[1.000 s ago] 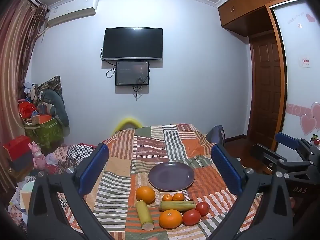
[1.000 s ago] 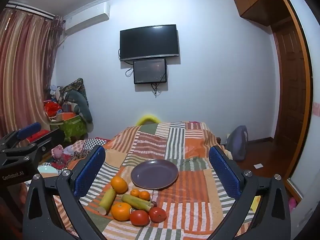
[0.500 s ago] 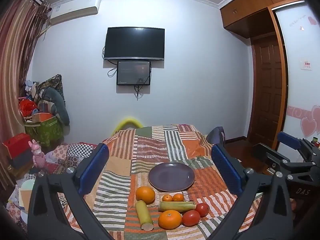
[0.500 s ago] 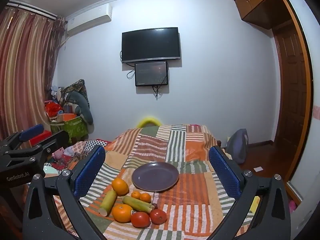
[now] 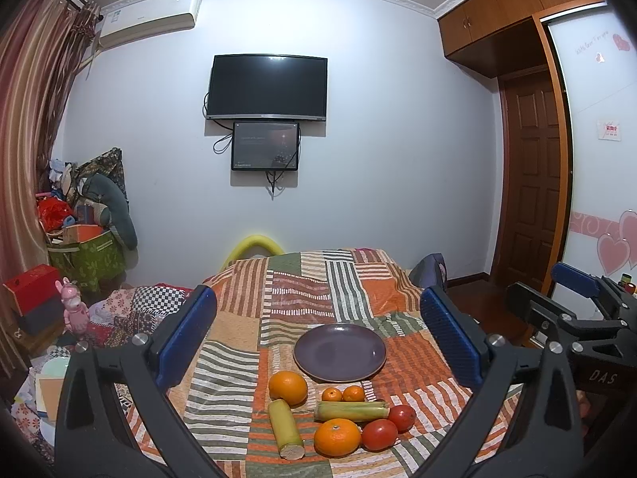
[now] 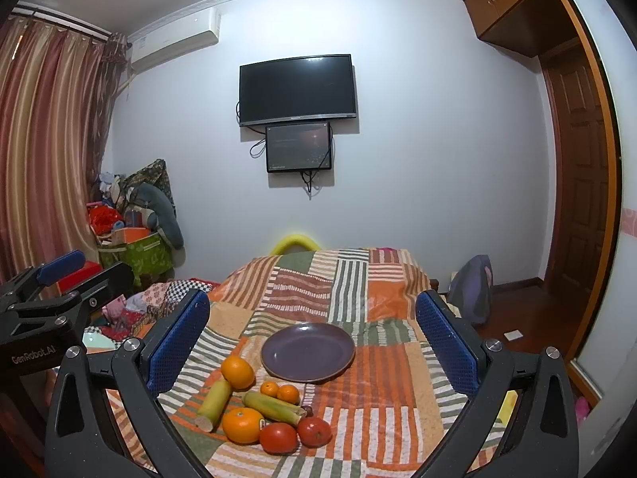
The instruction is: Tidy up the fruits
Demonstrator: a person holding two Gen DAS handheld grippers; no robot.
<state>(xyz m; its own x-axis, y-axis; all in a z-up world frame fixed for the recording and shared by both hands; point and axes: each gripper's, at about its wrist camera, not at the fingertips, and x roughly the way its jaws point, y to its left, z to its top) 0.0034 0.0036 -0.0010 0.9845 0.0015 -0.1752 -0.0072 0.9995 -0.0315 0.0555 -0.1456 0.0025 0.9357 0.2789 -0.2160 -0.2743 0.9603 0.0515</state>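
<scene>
Plate [image 5: 339, 352] bare | fruit [image 5: 333, 436] unmoved since earlier | left gripper [image 5: 318, 334], right gripper [image 6: 312, 334] spread, holding nothing | sorting unstarted

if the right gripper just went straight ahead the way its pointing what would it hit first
Probably nothing close: the open right gripper hangs above the patchwork bedspread, aimed across the room over the purple plate. Straight on it looks free until the far wall, though depth is hard to judge.
</scene>
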